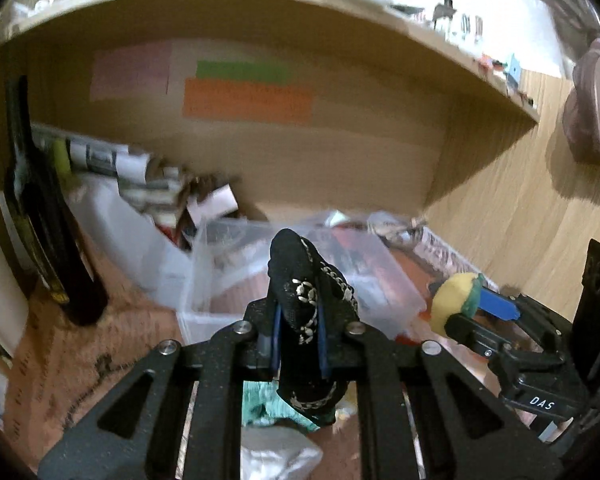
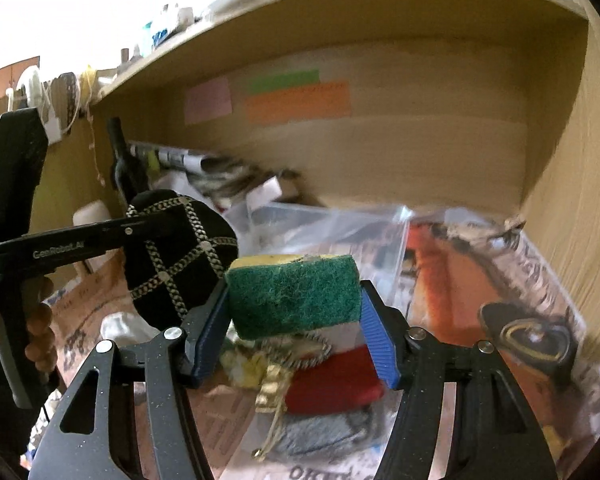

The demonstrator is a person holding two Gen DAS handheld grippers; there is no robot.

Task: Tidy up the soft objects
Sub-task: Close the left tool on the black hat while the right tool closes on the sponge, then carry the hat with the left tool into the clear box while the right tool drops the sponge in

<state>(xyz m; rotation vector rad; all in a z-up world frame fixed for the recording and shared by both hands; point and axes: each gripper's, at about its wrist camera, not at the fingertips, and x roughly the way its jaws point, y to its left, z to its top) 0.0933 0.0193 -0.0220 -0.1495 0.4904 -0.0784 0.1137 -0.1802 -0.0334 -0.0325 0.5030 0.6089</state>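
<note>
Black fabric piece with silver chain trim is pinched between the clenched jaws of the left gripper, lifted above the cluttered surface. Green-and-yellow sponge is clamped between the blue pads of the right gripper, jaws closed on its two ends, also held off the surface. Clear plastic container lies just beyond both grippers, under a wooden shelf. Dark bottle stands far left. Red cloth and grey cloth lie below the sponge.
</note>
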